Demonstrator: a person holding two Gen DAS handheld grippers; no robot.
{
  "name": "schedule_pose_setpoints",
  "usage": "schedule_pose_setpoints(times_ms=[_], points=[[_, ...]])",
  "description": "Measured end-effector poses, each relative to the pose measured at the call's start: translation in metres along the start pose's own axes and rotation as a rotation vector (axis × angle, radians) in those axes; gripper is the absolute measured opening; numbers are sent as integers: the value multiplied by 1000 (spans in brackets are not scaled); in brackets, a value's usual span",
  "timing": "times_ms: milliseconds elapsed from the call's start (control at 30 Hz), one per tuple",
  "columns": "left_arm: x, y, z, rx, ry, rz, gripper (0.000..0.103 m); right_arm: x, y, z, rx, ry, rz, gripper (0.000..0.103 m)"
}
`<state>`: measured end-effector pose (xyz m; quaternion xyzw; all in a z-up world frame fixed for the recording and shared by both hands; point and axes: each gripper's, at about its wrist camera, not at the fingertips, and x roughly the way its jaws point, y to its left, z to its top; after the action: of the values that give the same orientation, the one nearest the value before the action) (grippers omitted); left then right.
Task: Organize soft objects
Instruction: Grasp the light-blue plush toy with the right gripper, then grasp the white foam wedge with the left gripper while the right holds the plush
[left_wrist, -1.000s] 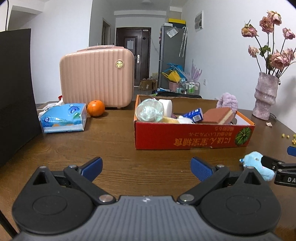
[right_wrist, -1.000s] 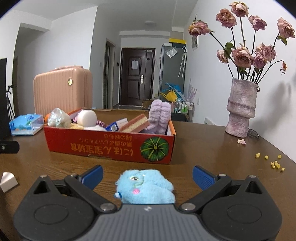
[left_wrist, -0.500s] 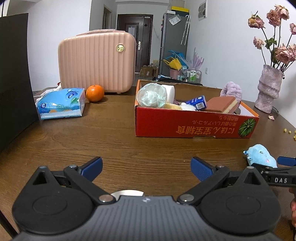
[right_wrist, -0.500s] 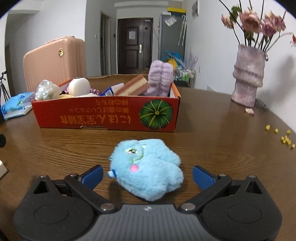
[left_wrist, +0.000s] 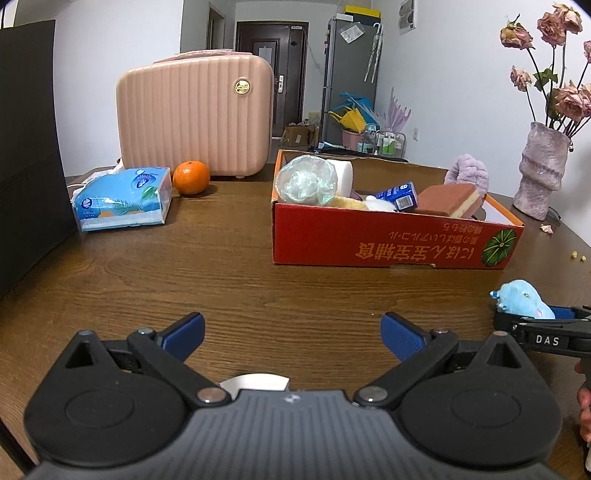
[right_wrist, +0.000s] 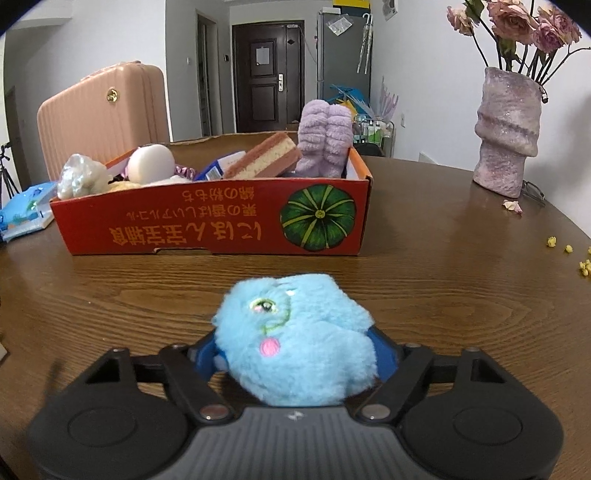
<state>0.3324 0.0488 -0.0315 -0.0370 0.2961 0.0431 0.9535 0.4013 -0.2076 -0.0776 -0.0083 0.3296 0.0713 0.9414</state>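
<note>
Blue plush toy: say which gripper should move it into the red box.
Right. The right gripper is already closed on the blue plush toy, facing the red box; the left gripper is open and empty.

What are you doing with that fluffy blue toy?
A person is tidying soft things on a wooden table. The right hand-held gripper has its fingers closed around the blue plush toy, just in front of the red cardboard box. That box already holds a purple fuzzy thing, a cake-shaped sponge and other items. The left hand-held gripper is open and holds nothing. The toy is not in the box yet.
</note>
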Motion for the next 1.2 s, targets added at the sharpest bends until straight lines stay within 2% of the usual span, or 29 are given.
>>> schedule_pose_setpoints(times_ms=[167,433,633,833,1200], points=[[3,1,0,-5,8,10,103,-5,2,-1,-13,-21,23,72],[1,18,4,-57,-7,56,103,-24,3,-1,-37,-124,8,72],[-7,34,2,-78,-14,46,103,-27,1,1,-30,-138,14,73],[-8,40,-5,-44,4,44,103,-29,0,0,-22,-147,17,73],[11,20,-26,85,124,22,103,-31,-1,0,-17,-152,23,73]])
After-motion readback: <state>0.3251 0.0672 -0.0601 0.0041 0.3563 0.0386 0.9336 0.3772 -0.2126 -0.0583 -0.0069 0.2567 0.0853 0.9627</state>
